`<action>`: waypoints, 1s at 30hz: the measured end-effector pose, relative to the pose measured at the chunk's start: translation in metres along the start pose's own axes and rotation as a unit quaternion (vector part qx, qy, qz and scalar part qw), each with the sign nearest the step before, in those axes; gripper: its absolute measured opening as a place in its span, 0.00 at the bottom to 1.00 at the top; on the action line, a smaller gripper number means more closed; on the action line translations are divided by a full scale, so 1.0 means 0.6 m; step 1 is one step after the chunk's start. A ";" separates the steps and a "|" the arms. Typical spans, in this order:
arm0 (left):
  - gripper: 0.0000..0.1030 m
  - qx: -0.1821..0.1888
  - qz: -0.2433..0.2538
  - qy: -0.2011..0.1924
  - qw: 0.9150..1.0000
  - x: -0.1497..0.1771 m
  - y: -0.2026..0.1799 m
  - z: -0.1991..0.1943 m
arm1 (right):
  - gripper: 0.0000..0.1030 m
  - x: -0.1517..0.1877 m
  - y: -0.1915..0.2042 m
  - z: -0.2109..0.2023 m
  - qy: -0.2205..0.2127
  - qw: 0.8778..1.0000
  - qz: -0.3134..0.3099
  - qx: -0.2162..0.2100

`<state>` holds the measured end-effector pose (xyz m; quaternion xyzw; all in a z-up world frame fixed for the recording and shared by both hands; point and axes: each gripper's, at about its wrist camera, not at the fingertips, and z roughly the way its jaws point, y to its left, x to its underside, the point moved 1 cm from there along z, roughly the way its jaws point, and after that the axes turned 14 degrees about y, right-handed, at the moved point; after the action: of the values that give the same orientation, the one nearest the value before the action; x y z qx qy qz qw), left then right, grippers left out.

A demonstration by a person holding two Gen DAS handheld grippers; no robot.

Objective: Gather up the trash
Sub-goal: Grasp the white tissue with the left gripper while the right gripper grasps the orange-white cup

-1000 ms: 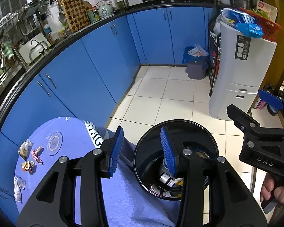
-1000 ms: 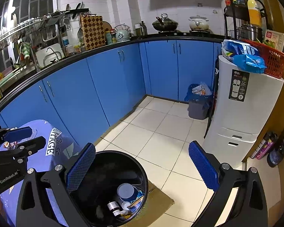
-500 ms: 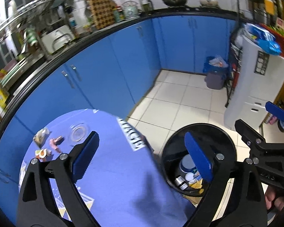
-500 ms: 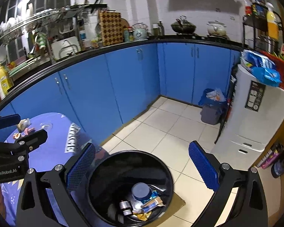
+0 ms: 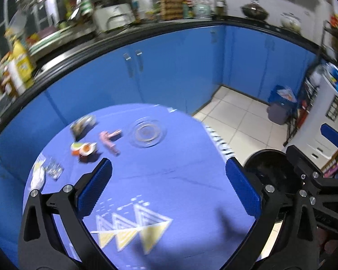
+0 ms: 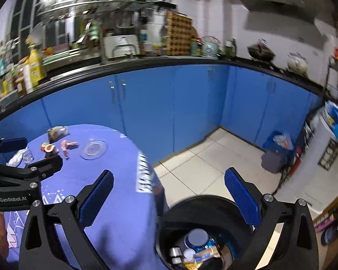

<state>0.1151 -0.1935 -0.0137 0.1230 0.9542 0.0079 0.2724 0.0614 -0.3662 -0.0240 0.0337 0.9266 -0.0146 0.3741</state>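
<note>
Looking along the left gripper (image 5: pixel 168 186), its jaws have just been opening and now stand spread wide with nothing between them, above the round table (image 5: pixel 173 180) in its blue cloth. Beyond the fingertips on that table lie a pink wrapper (image 5: pixel 109 138), an orange-and-white scrap (image 5: pixel 83 149), a packet (image 5: pixel 83 124) and a clear glass dish (image 5: pixel 147 132). The black trash bin (image 5: pixel 270 168) stands at the table's right edge.

From the right wrist, the right gripper (image 6: pixel 168 194) is likewise spread and empty, over the table's right edge (image 6: pixel 124 202), with the bin (image 6: pixel 205 204) just beside it, holding cans and wrappers (image 6: pixel 196 247).
</note>
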 end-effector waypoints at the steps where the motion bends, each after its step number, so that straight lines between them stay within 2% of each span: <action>1: 0.96 0.000 -0.012 0.002 1.000 0.003 0.021 0.004 | 0.93 -0.005 0.018 0.005 0.000 1.000 -0.009 -0.004; 7: 0.96 -0.015 -0.082 0.019 0.996 0.030 0.151 0.033 | 0.93 -0.028 0.130 0.047 0.021 0.997 -0.060 -0.031; 12: 0.96 -0.035 -0.136 0.035 0.989 0.061 0.265 0.063 | 0.93 -0.042 0.220 0.087 0.039 0.993 -0.101 -0.044; 18: 0.96 -0.057 -0.200 0.048 0.977 0.101 0.400 0.094 | 0.93 -0.061 0.314 0.133 0.058 0.987 -0.133 -0.073; 23: 0.96 -0.068 -0.232 0.054 0.969 0.120 0.472 0.114 | 0.93 -0.068 0.390 0.172 0.072 0.979 -0.168 -0.094; 30: 0.96 -0.074 -0.238 0.067 0.966 0.127 0.527 0.149 | 0.93 -0.086 0.484 0.223 0.077 0.964 -0.229 -0.109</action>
<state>0.1724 0.1263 -0.1034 -0.1293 0.9689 0.0212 0.2099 0.2123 -0.0862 -0.0853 -0.2196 0.9316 0.0036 0.2897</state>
